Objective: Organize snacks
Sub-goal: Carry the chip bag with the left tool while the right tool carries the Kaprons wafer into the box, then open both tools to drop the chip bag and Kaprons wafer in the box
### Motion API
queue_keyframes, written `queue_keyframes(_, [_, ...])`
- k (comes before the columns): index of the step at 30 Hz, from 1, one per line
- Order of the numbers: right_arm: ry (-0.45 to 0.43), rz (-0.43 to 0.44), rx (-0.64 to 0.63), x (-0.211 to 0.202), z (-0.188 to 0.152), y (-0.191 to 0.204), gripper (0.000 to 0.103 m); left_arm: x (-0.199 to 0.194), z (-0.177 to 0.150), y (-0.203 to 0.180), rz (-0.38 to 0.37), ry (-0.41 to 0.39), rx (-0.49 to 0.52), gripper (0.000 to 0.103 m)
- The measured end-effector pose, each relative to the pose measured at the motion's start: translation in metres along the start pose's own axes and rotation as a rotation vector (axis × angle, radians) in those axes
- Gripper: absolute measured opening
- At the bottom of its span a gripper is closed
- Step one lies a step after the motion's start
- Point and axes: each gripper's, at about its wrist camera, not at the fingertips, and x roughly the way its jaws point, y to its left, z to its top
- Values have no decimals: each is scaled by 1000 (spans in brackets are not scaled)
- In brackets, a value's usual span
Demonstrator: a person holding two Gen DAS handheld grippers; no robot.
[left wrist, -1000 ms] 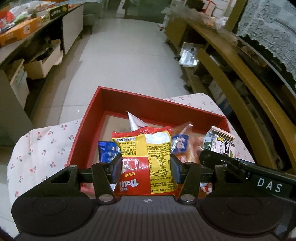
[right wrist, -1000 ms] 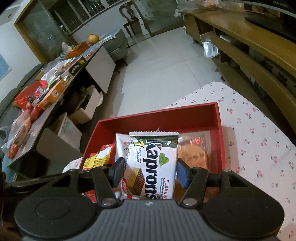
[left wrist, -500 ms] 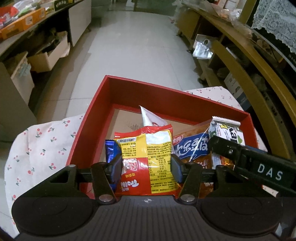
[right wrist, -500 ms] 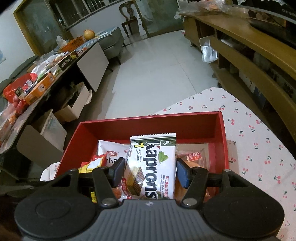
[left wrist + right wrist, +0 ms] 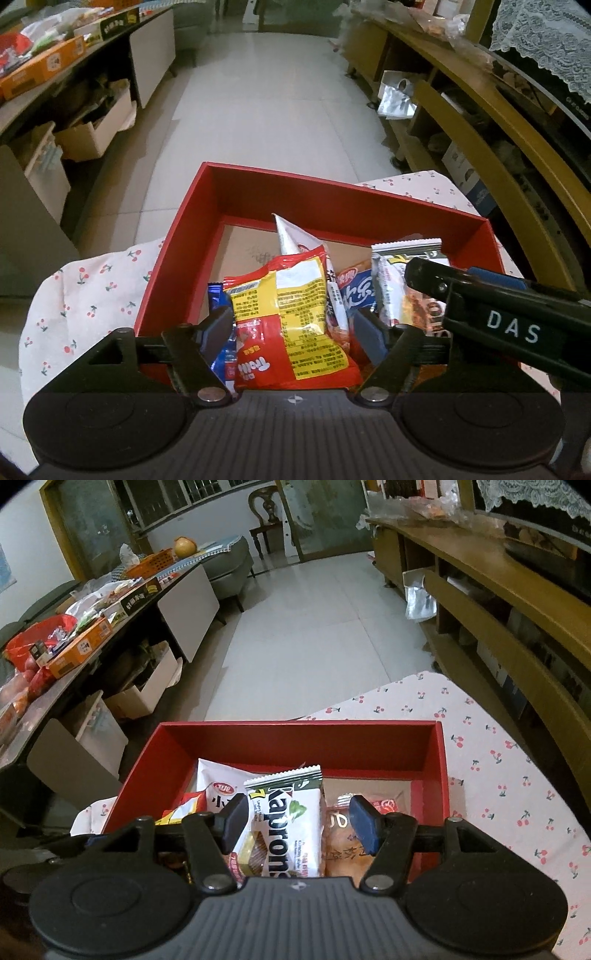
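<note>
- Your left gripper (image 5: 293,325): jaws just opened, clear of the red-yellow snack bag (image 5: 291,325) lying in the red box (image 5: 332,199).
- Your right gripper (image 5: 295,821): jaws half-open, wafer pack (image 5: 286,827) between, grip unclear.
- Box sits at counter's far edge.

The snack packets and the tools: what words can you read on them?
"Kaprons" and "7": the white and green wafer packet.
"DAS": the right tool's black side.
Fine print on the red and yellow bag: too small to read.
Writing on the blue packet: partly hidden.
</note>
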Motion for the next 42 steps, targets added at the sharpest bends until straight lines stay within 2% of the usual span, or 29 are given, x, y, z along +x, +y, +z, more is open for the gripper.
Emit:
queue_keyframes(19, [-20, -8, -10, -5, 1, 1, 67, -8, -2, -5, 2, -19, 12, 84])
queue_keyframes(42, [-52, 8, -10, -29, -4, 2, 69, -29, -11, -13, 4, -57, 37, 87])
